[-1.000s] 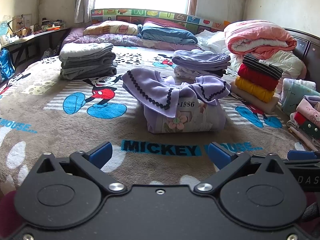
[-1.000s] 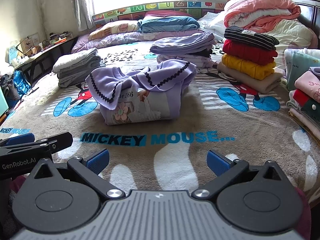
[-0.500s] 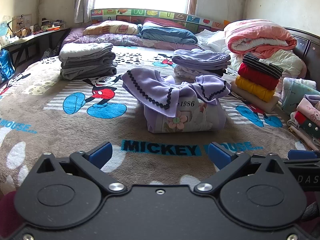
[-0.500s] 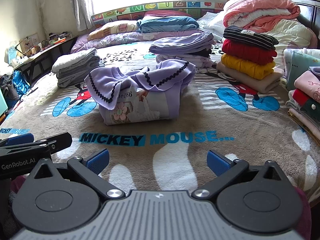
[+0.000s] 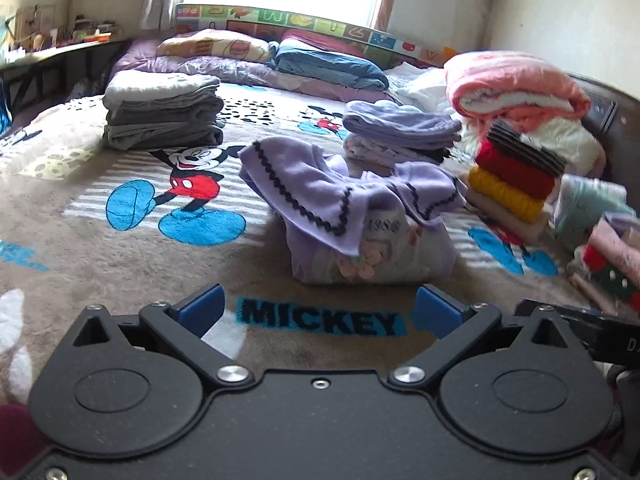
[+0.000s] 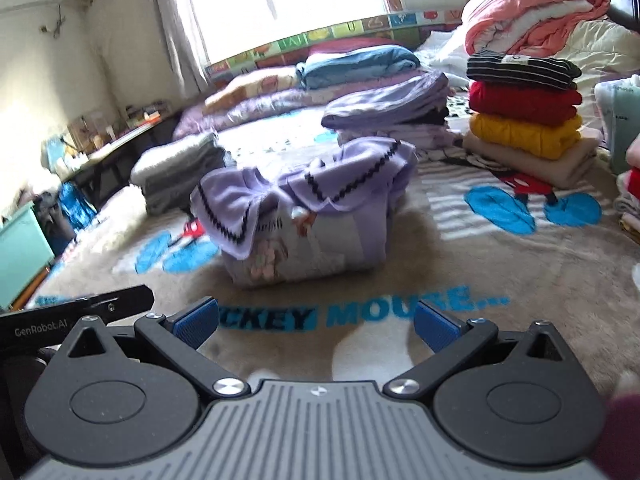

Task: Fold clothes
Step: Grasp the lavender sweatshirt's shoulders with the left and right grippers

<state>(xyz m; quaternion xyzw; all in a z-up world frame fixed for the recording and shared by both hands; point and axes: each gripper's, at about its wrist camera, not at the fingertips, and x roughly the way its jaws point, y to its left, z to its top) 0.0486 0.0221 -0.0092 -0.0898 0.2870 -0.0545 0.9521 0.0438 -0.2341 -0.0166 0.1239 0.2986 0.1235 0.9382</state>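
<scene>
Lying on the bed: a lilac garment [image 5: 360, 216], folded to a squat bundle, middle of the Mickey blanket [image 5: 120, 272], just beyond the word MICKEY.
Collar: two lilac flaps with black zigzag trim [image 6: 312, 184], loose, draped over the bundle's near face and not tucked.
Left gripper [image 5: 318, 308]: low and near, jaws spread wide, nothing between them, well short of the garment.
Right gripper [image 6: 316, 322]: likewise spread wide and empty, tilted, pointed at the bundle from the near right.
Gripper fingertips: blue pads [image 6: 196, 326], clear of cloth in both views.
Neighbouring stacks: grey pile [image 5: 160, 116] far left; lilac pile [image 5: 400, 128] just behind the bundle; striped, red and yellow stack [image 6: 524, 116] to the right.
Step in hand, as I judge it: bundle seems finished save the collar; it wants tidying, then placing on a stack.
Doing it well: bring both grippers in level, one to each side; pinch low through all layers so the folds hold; lay the collar flat first; lift evenly.
Hazard: a one-sided or shallow pinch would probably let the bundle open.
</scene>
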